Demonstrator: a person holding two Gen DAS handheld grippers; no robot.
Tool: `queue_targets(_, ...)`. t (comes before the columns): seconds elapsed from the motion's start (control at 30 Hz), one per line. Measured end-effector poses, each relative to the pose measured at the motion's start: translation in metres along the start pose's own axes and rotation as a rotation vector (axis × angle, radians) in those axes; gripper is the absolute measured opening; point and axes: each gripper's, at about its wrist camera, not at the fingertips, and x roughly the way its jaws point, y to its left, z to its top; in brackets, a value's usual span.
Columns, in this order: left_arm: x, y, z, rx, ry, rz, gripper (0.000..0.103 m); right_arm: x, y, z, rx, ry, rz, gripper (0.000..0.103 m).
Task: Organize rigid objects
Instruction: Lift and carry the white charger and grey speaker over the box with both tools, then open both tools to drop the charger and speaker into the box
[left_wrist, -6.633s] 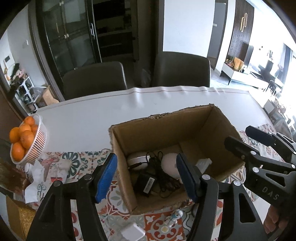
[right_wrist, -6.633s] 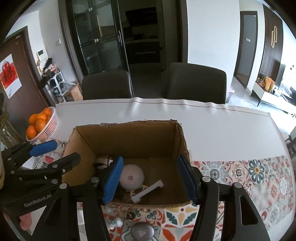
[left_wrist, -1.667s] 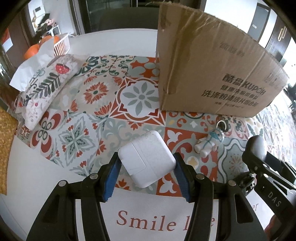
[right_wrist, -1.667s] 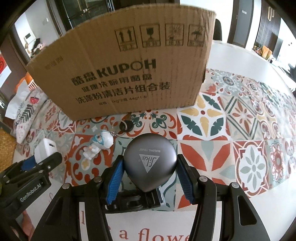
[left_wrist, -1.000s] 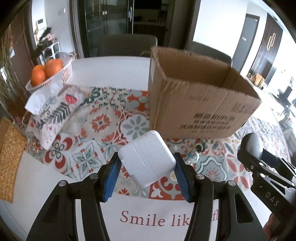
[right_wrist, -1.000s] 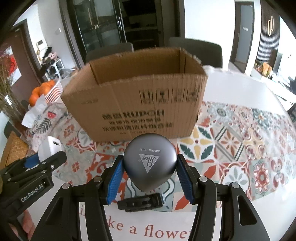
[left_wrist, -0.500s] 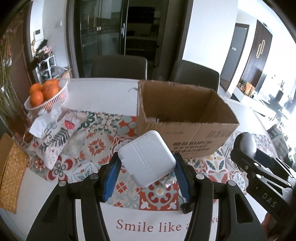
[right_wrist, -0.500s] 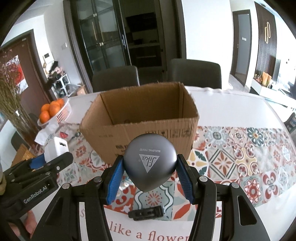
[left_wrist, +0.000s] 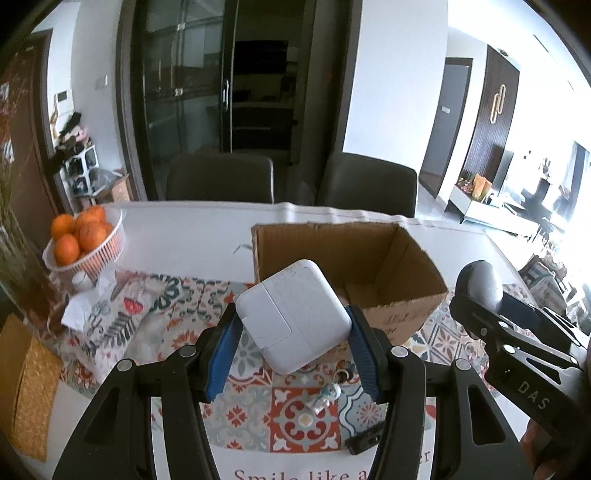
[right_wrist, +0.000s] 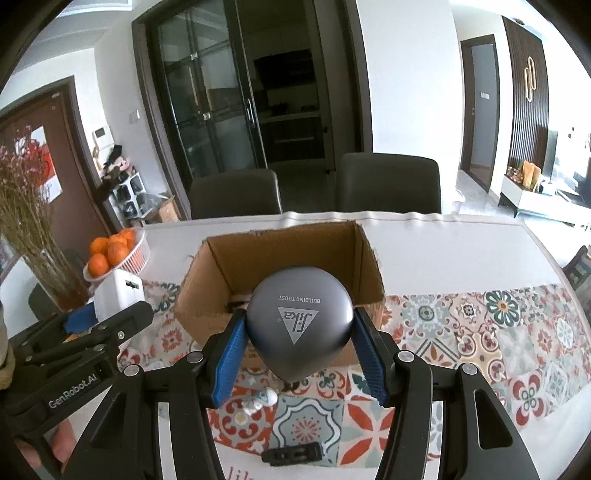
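Your left gripper (left_wrist: 293, 350) clamps one white charger (left_wrist: 293, 319); right gripper (right_wrist: 297, 354) clamps one grey case (right_wrist: 299, 325). One cardboard box (right_wrist: 280, 258) beyond; one figurine (right_wrist: 260, 400), one black clip (right_wrist: 291, 455) near.

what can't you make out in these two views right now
- Box contents: in the left wrist view the white charger hides the cardboard box floor; in the right wrist view the grey tape measure does.
- Small figurine: too small, partly behind the tape measure.
- Mat lettering: cut off by the bottom edge.
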Motion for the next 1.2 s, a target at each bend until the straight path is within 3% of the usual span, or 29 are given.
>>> queue_targets(0.6,0.024,-0.011,0.051,0.089,-0.003,-0.033,0.056,0.018,-0.011,0.052,0.018,-0.025,0.002,0.057)
queue_targets(0.83,0.049,-0.011,0.069,0.080,0.064,-0.089,0.056,0.043,-0.015,0.071,0.030,0.034,0.017,0.057)
queue_targets(1.2,0.092,-0.010,0.080,0.080,0.180,-0.076,0.056,0.081,-0.019,0.085,0.013,0.121,-0.014,0.057)
